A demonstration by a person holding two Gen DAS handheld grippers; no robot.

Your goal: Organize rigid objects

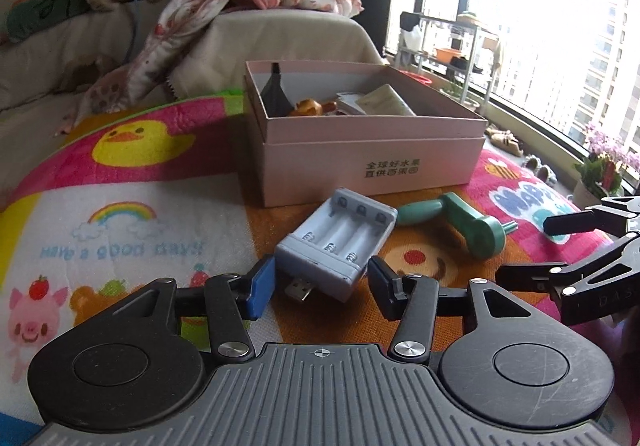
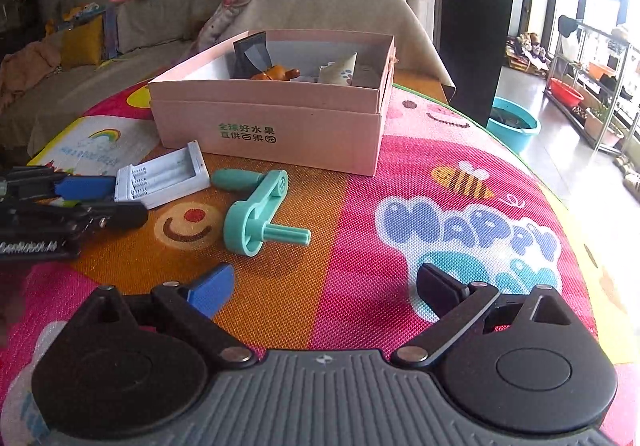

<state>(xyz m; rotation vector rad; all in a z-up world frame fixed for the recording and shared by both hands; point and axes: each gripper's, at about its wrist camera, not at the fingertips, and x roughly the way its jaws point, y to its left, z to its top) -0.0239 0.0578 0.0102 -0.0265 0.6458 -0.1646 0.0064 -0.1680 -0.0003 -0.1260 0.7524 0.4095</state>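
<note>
Nearest the left wrist camera, the left gripper [image 1: 320, 282] has its jaws spread on either side of the near end of the battery charger [image 1: 338, 246], whose plug points back toward the camera; the fingers look just beside the casing, but I cannot tell whether they touch it, and nothing is pinched. This grey charger, with its 3 open slots, lies on the play mat [image 1: 120, 213] just in front of the pink box [image 1: 372, 161], which sits at 12 o'clock from it. At about 2 o'clock from the charger lies the green crank handle [image 1: 460, 226], close beside it but apart, also on the mat. In the right wrist view that crank handle [image 2: 256, 209] sits at 11 o'clock from the right gripper [image 2: 324, 286], whose jaws are wide apart and hold nothing, low over bare mat [image 2: 400, 181]. The box [image 2: 272, 113] already holds a few things: a dark piece, an orange-brown one and some pale packets, too small to name. By my reading the sorting is partly done, with 2 items left outside the box, and the charger looks like the 1 being picked up first.
</note>
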